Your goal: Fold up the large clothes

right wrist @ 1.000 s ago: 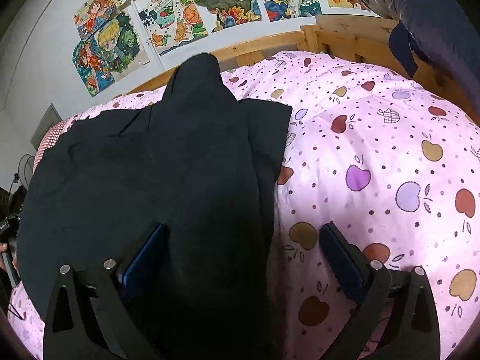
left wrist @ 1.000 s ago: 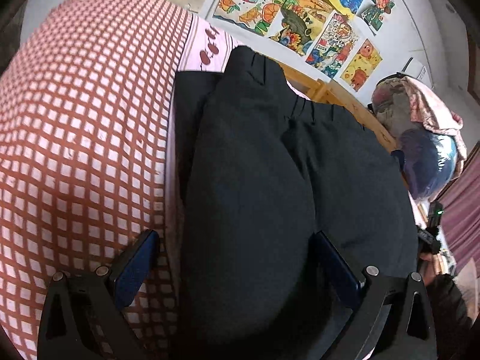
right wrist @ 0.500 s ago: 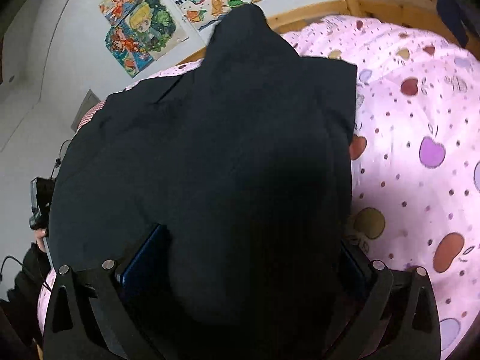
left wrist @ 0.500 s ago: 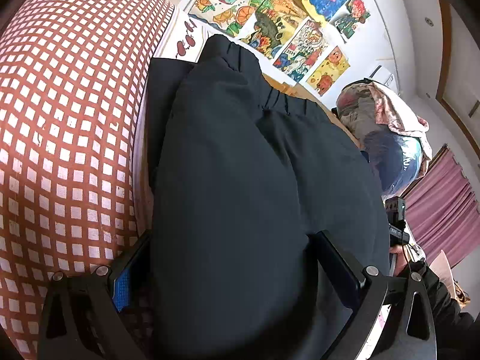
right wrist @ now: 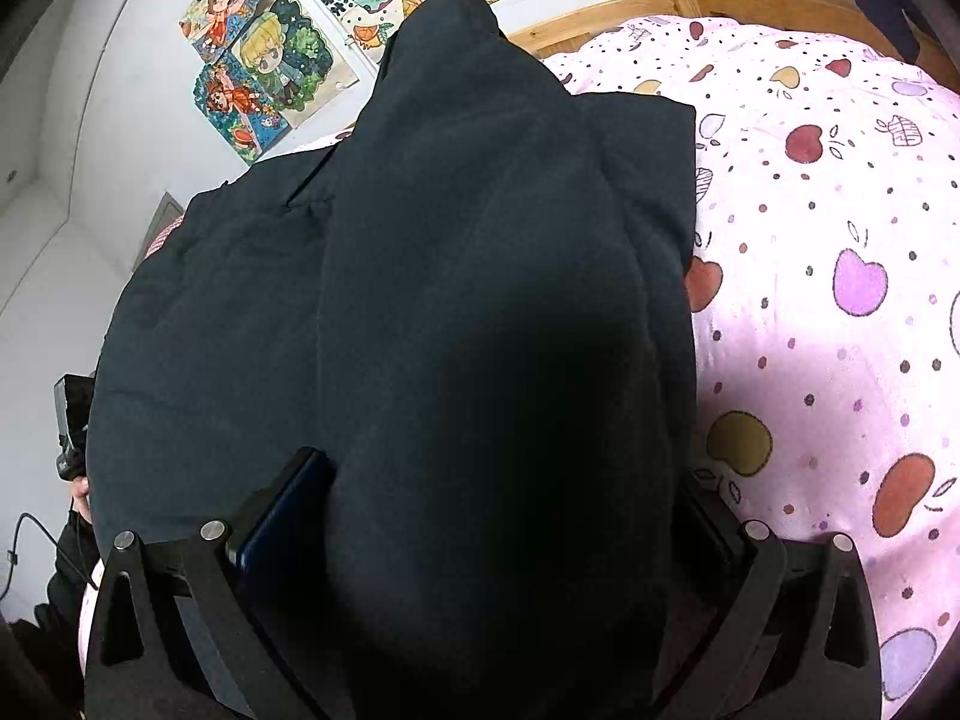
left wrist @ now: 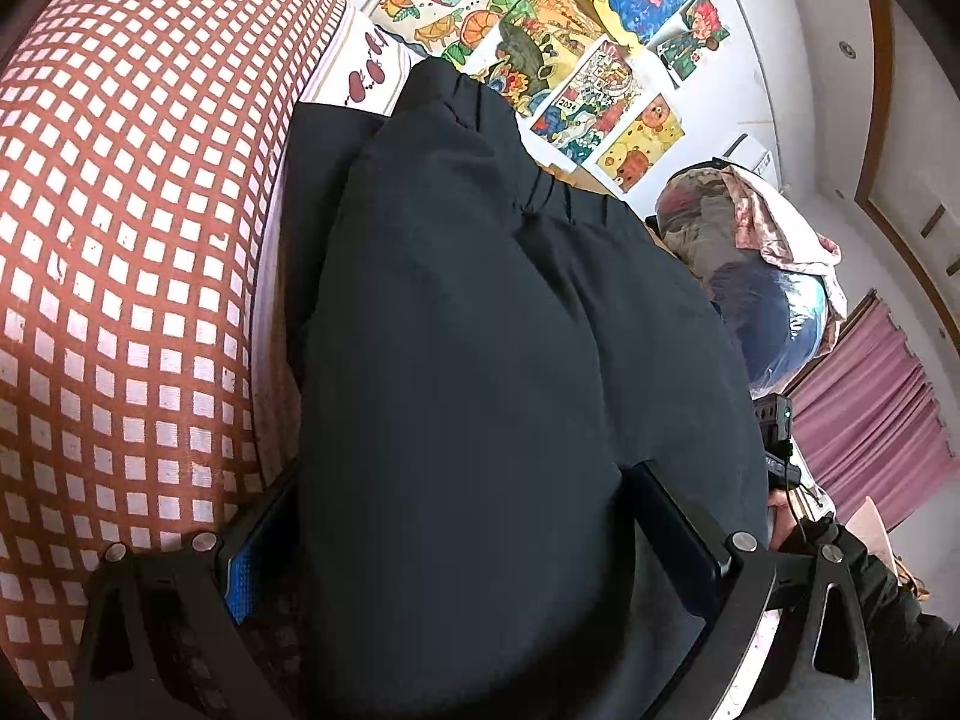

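Note:
A pair of black trousers point(left wrist: 480, 312) lies on the bed, waistband toward the wall with the drawings; it also fills the right wrist view point(right wrist: 456, 276). My left gripper point(left wrist: 462, 528) has its fingers wide apart, with a raised fold of the black cloth bulging between them. My right gripper point(right wrist: 498, 510) also stands wide open around a raised fold; its right finger is mostly hidden by the cloth. Whether either pad presses the cloth cannot be told.
A red-and-white checked cover point(left wrist: 132, 252) lies left of the trousers. A pink fruit-print quilt point(right wrist: 828, 312) lies to their right. A wooden bed frame point(right wrist: 660, 6) runs along the wall. A heap of bedding point(left wrist: 756, 264) sits at the far right.
Both grippers have pushed forward and lifted, so the black cloth has bunched up higher between the fingers and covers more of each view.

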Motion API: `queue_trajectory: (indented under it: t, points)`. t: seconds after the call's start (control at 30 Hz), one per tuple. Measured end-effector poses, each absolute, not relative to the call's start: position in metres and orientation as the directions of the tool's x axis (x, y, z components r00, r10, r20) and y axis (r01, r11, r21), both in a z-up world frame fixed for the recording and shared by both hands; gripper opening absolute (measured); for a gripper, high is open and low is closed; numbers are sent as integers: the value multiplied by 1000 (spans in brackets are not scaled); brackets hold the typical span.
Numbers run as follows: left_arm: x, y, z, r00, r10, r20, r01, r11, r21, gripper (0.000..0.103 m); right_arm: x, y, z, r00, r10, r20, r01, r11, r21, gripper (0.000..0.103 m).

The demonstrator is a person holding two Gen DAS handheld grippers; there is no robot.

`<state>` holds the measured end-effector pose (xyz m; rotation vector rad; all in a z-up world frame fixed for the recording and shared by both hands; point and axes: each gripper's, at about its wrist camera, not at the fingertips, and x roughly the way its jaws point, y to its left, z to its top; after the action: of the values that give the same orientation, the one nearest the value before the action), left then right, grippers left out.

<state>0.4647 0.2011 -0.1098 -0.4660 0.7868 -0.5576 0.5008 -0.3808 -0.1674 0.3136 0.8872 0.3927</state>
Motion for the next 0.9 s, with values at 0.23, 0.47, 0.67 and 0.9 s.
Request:
queue_trajectory:
  t: [0.23, 0.47, 0.67, 0.9]
  points:
    - [465, 194, -102, 577, -620, -532, 288, 763, -578, 103, 502, -371, -161, 551, 424, -719, -167, 900, 403, 102]
    - [465, 188, -96, 583, -632, -511, 300, 751, -588, 98, 500, -349, -151, 557, 388, -735, -81, 905, 417, 102]
    - [467, 196, -96, 582, -643, -498, 261, 728, -634, 77, 497, -337, -144, 566, 357, -743, -71, 919, 388, 95]
    - [457, 199, -86, 617, -620, -486, 207, 723, -659, 45, 492, -328, -127, 589, 320, -742, -64, 933, 353, 59]
